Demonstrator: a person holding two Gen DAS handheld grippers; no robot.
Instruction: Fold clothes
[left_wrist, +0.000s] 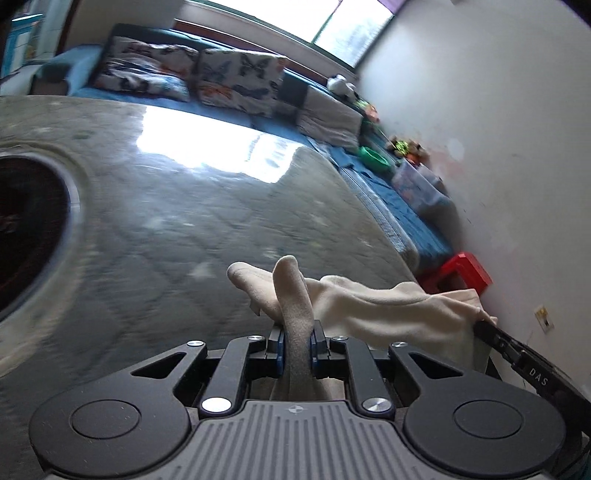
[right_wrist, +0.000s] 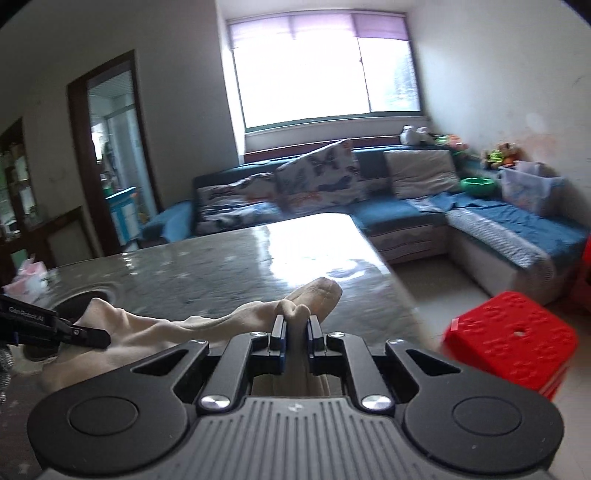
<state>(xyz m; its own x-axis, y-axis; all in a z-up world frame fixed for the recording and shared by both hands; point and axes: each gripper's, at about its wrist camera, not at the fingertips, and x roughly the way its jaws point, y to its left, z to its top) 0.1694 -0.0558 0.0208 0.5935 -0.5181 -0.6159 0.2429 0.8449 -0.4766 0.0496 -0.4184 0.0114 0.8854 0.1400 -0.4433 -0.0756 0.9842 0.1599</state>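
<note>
Nearest in the left wrist view: left claw (left_wrist: 297, 341), jaws nearly closed, pinching a fold of cream garment (left_wrist: 373, 301). Cloth bunched between the blue pads, one rounded fold standing up just past the fingertips, the rest stretching right to the right claw (left_wrist: 484, 325), whose black tip grips the far edge of the same cloth. Held above a glossy grey table (left_wrist: 192, 229), not lying flat on it.

Nearest in the right wrist view: right claw (right_wrist: 295, 334), likewise almost shut on the garment (right_wrist: 177, 325), a small bunch poking up between the pads and a longer fold pointing away over the table (right_wrist: 207, 266). Cloth running left to the left claw (right_wrist: 92, 336), seen side-on, clamped on the other end.

Only in the left wrist view: a dark round opening (left_wrist: 29, 229) in the table on the left. Only in the right wrist view: a doorway (right_wrist: 110, 155) far left, the window (right_wrist: 325, 74) whole, and the top of a red stool (right_wrist: 513, 339) right of the table.

Farther off in both: blue sofa (right_wrist: 399, 214) with butterfly-print cushions (left_wrist: 240, 79), a green bowl (right_wrist: 478, 185) and a clear storage box (right_wrist: 528, 190) to the right.
</note>
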